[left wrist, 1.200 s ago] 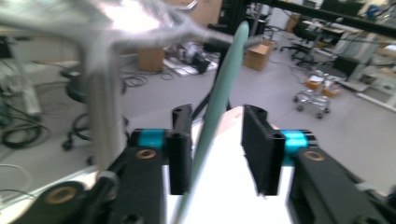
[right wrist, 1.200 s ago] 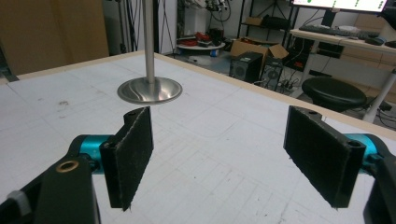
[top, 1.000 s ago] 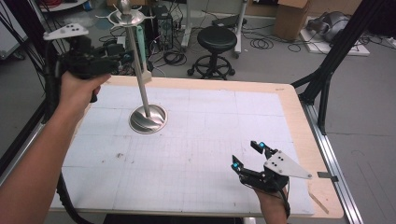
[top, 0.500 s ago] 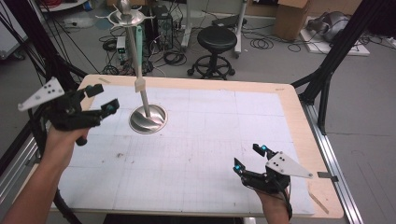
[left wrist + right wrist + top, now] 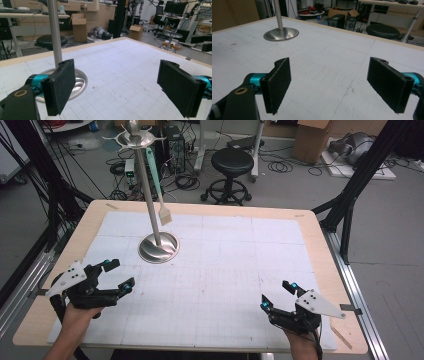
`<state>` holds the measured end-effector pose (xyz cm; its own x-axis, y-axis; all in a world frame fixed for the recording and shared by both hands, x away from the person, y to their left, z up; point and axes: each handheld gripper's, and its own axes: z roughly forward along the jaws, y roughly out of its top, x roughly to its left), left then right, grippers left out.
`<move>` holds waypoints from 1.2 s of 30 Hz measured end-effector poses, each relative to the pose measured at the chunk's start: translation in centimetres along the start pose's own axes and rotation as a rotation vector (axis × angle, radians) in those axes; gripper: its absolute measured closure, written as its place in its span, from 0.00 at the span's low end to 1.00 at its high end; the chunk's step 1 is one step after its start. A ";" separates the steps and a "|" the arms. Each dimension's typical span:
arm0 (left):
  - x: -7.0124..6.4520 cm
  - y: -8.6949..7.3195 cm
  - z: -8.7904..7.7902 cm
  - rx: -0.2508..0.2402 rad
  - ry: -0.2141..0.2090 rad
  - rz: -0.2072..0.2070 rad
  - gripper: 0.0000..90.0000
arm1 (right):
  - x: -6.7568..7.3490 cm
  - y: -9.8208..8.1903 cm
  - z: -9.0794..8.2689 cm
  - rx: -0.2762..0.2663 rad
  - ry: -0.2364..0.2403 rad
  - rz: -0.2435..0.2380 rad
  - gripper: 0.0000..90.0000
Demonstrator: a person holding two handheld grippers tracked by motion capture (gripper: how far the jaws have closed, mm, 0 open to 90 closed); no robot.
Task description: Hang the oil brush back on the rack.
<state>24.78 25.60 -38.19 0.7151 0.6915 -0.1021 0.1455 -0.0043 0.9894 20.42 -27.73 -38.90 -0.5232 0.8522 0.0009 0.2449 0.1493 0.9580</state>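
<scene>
A metal stand point(image 5: 158, 247) with a round base and a tall pole rises from the white mat's back left. From a hook at its top hangs a teal-handled spatula point(image 5: 156, 182), its pale blade level with the mid pole. My left gripper point(image 5: 122, 273) hovers open and empty at the near left, in front of the base. In the left gripper view the stand's base point(image 5: 79, 82) lies just past the left pad point(image 5: 60, 87). My right gripper point(image 5: 275, 294) is open and empty at the near right. In the right gripper view the stand point(image 5: 281, 34) is far off.
The white gridded mat point(image 5: 225, 265) covers a wooden table point(image 5: 327, 270). A black stool point(image 5: 232, 162), cables and a cardboard box point(image 5: 312, 140) stand on the floor behind. A black frame post point(image 5: 357, 180) slants up at the right.
My left gripper has come down from beside the stand at the back left to the table's near left. The right gripper has barely moved.
</scene>
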 end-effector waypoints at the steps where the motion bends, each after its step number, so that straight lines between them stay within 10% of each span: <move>1: 0.0 -0.2 0.0 0.000 -0.001 0.001 0.17 | -0.1 0.0 0.0 -0.004 -0.004 -0.002 0.20; 36: 0.5 -1.5 -1.0 -0.006 0.024 -0.028 0.18 | 0.4 -0.1 0.2 0.001 -0.007 -0.002 0.20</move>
<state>24.20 26.70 -39.64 0.6944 0.7083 -0.1274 0.1613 0.0193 0.9867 20.30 -27.29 -39.09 -0.5181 0.8553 -0.0031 0.2446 0.1516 0.9577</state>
